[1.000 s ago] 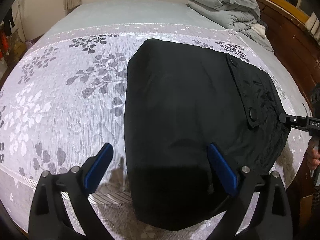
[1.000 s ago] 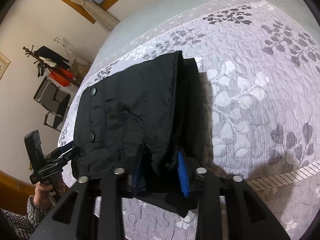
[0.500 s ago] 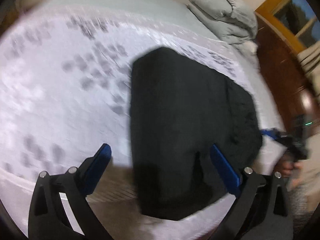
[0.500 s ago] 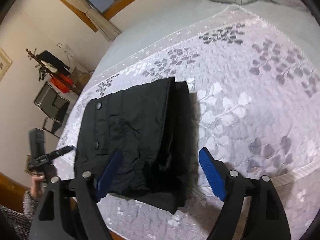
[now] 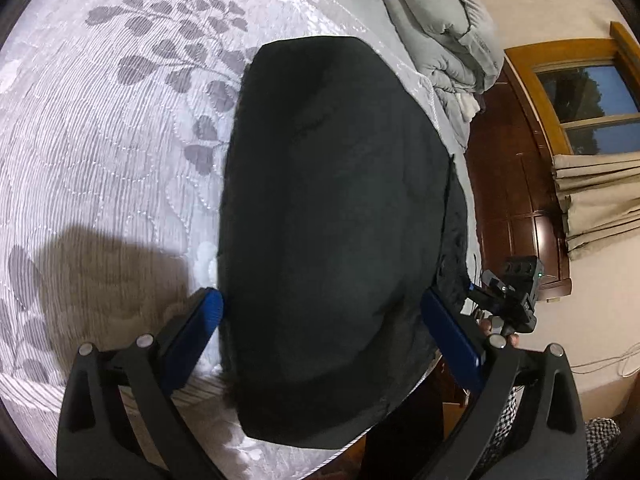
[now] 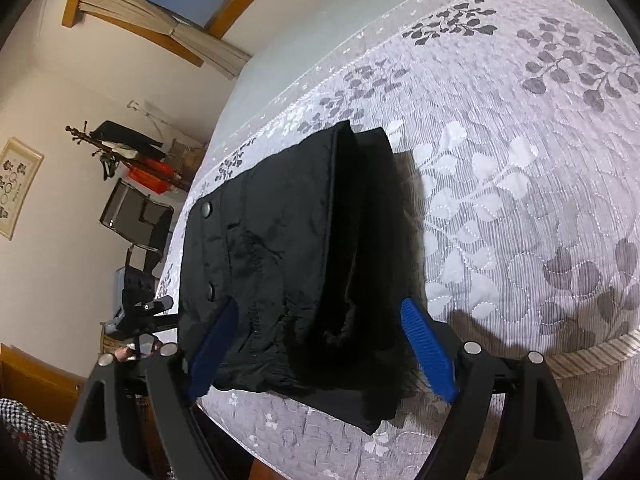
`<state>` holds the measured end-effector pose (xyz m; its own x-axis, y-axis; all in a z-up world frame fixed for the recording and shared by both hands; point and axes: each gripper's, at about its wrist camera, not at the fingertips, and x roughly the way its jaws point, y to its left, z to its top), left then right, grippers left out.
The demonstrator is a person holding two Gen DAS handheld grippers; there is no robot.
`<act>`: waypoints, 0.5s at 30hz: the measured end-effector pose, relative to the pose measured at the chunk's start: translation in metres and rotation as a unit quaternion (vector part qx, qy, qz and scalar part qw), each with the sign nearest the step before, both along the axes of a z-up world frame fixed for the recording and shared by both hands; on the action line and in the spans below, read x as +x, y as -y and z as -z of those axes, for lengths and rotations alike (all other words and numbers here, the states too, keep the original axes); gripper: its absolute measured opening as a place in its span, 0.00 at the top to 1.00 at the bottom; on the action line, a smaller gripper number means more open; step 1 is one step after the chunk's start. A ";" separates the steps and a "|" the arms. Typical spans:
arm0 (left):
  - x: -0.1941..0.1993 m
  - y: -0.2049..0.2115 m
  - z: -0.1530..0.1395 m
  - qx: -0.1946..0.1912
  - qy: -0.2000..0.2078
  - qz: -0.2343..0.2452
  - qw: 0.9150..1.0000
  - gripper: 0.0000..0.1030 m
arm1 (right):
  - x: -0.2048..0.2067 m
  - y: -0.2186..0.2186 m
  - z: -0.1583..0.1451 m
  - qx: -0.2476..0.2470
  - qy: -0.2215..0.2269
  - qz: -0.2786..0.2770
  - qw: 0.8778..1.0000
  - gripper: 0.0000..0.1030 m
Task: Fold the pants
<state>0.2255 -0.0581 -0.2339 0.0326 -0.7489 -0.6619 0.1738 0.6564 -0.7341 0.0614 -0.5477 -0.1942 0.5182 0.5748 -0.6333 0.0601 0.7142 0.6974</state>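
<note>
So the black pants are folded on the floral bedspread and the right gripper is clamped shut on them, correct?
Not quite. The right wrist view shows the right gripper open, its blue pads spread either side of the folded black pants. The pants do lie folded on the floral bedspread.

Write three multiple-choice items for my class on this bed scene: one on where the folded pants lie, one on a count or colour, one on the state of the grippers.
1. Where do the black pants lie?
A. On the grey folded duvet
B. On the leaf-patterned bedspread, near its edge
C. On the floor

2. How many snap buttons show on the pants in the right wrist view?
A. None
B. Two
C. Five

3. How do the left gripper and right gripper stand?
A. Both open
B. Both shut on the pants
C. One open, one shut

Answers:
1 B, the bedspread lies under them.
2 B, two round snaps sit along one hem.
3 A, blue pads stand wide apart, gripping nothing.
</note>
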 end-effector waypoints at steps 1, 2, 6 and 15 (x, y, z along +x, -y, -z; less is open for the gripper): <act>0.000 0.000 0.001 0.005 0.000 0.002 1.000 0.04 | 0.001 -0.001 0.000 -0.001 -0.001 -0.002 1.000 0.16; 0.001 0.000 0.002 0.012 0.001 0.003 1.000 0.04 | 0.001 -0.002 0.001 -0.002 -0.001 -0.004 1.000 0.16; 0.003 0.001 0.006 0.005 -0.004 0.021 1.000 0.04 | 0.002 -0.002 0.004 0.003 -0.003 -0.009 1.000 0.16; 0.004 0.015 0.016 -0.004 -0.010 0.054 0.998 0.03 | 0.009 0.000 0.025 0.022 -0.024 -0.024 0.999 0.14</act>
<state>0.2294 -0.0731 -0.2495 -0.0617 -0.7523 -0.6560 0.2292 0.6290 -0.7429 0.0703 -0.5475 -0.2192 0.4592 0.6264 -0.6299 0.0600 0.6856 0.7255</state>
